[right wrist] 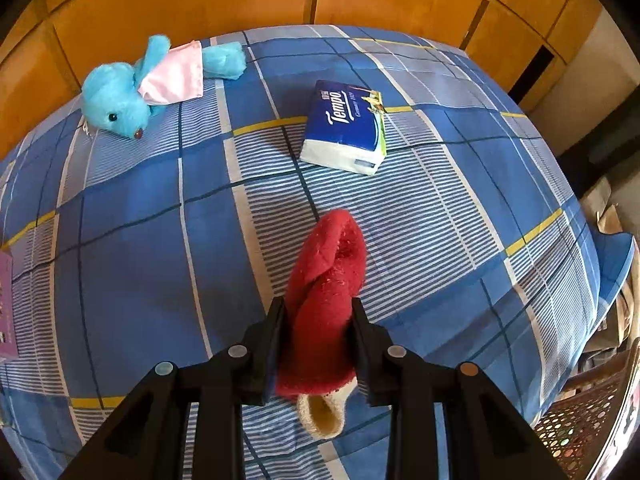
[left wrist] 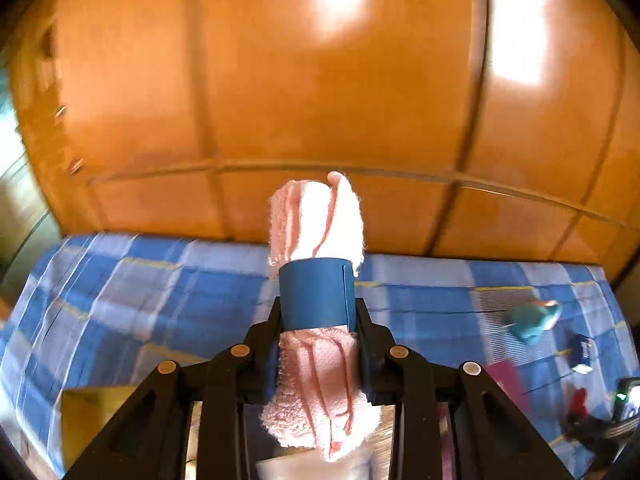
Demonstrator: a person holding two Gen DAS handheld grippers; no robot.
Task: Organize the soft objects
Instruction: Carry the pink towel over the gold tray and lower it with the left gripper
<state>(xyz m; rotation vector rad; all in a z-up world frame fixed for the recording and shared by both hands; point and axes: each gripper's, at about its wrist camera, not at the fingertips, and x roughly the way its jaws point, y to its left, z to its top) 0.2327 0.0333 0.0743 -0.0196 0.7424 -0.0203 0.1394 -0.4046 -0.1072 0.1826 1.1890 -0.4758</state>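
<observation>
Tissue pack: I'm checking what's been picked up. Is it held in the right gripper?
No, the tissue pack lies on the bed; the right gripper grips a red sock.

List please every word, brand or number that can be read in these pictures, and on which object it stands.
"Tempo": white script on the blue tissue pack lying on the checked bedcover.
Smaller print beside the brand name on the same pack: too small to read.
Purple item at the left edge of the right wrist view: dark marks, not readable.
Left wrist view: blurred, nothing readable.
</observation>
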